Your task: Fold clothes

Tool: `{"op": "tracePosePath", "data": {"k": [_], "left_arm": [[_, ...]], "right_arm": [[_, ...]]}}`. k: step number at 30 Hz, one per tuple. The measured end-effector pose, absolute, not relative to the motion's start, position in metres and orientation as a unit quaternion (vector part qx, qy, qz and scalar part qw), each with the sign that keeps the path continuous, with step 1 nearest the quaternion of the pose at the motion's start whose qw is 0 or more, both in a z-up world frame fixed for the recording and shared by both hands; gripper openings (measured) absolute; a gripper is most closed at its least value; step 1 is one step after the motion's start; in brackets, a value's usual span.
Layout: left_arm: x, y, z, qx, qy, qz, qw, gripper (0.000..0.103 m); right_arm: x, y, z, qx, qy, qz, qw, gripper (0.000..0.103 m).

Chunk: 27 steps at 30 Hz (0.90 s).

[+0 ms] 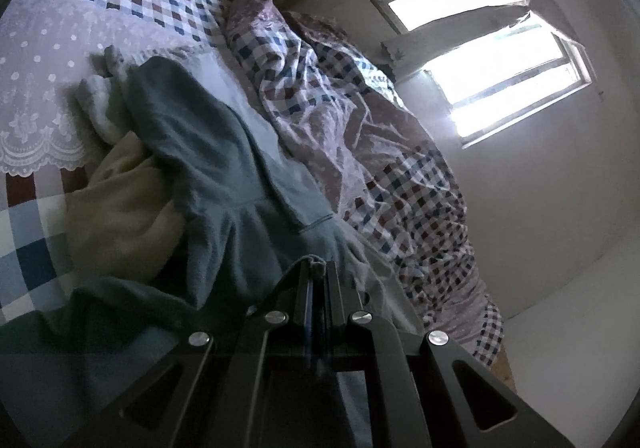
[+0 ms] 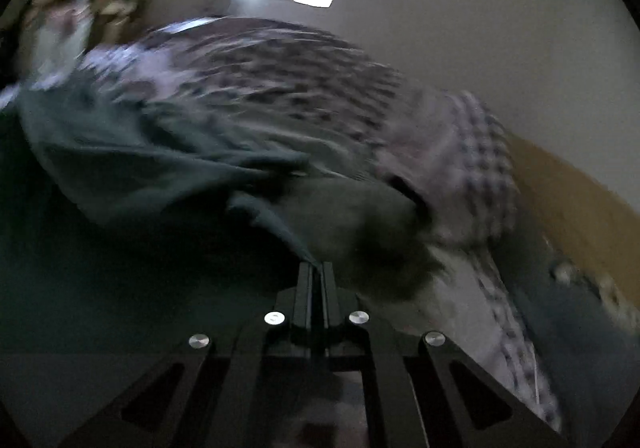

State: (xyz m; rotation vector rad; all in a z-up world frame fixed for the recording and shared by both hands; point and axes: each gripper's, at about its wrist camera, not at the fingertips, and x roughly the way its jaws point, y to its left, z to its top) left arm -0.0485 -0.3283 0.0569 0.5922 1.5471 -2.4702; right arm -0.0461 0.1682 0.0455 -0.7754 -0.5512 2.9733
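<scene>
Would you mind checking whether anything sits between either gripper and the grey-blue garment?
Nothing visible does. The left gripper and the right gripper are each shut on an edge of the grey-blue garment.

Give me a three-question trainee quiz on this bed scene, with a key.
1. True or false: the left claw is shut on the teal garment.
2. What lies beside the teal garment, toward the lace cover: A) yellow garment B) black shoe C) red book?
3. Fill in: the rumpled quilt has a ____ pattern.

Key: 1 true; 2 A; 3 checked.
</scene>
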Motion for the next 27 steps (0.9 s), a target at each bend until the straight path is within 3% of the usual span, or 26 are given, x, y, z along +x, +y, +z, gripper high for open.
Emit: {"op": "tracePosePath", "data": {"k": [3, 5, 8, 10, 12, 19, 22, 24, 27], "left_arm": [[-0.051, -0.326, 0.052, 0.213, 0.516, -0.826, 0.083, 0.003], [-0.053, -0.323, 0.051, 0.222, 0.509, -0.828, 0.084, 0.003], [-0.053, -0.32, 0.052, 0.225, 0.505, -0.829, 0.083, 0.003], [-0.053, -0.319, 0.051, 0.223, 0.508, -0.828, 0.083, 0.003], [-0.054, -0.318, 0.05, 0.224, 0.511, -0.825, 0.083, 0.003], [-0.057, -0.315, 0.048, 0.225, 0.514, -0.824, 0.079, 0.003], [-0.058, -0.314, 0.046, 0.227, 0.516, -0.822, 0.078, 0.003], [-0.059, -0.315, 0.044, 0.23, 0.518, -0.82, 0.078, 0.003], [-0.059, -0.317, 0.042, 0.232, 0.519, -0.819, 0.08, 0.003]], "right_arm": [[-0.047, 0.214, 0.049, -0.285, -0.085, 0.953, 0.064, 0.001], [-0.044, 0.219, 0.056, -0.288, -0.076, 0.954, 0.04, 0.004], [-0.031, 0.175, 0.067, -0.249, -0.173, 0.952, -0.046, 0.005], [-0.029, 0.139, 0.062, -0.24, -0.258, 0.931, -0.094, 0.02], [-0.031, 0.108, 0.054, -0.233, -0.334, 0.905, -0.124, 0.022], [-0.062, 0.07, 0.02, -0.254, -0.446, 0.848, -0.129, 0.022], [-0.071, 0.07, 0.009, -0.261, -0.475, 0.83, -0.132, 0.013], [-0.072, 0.08, 0.012, -0.258, -0.477, 0.831, -0.124, 0.007], [-0.076, 0.101, 0.038, -0.243, -0.413, 0.872, -0.102, 0.005]]}}
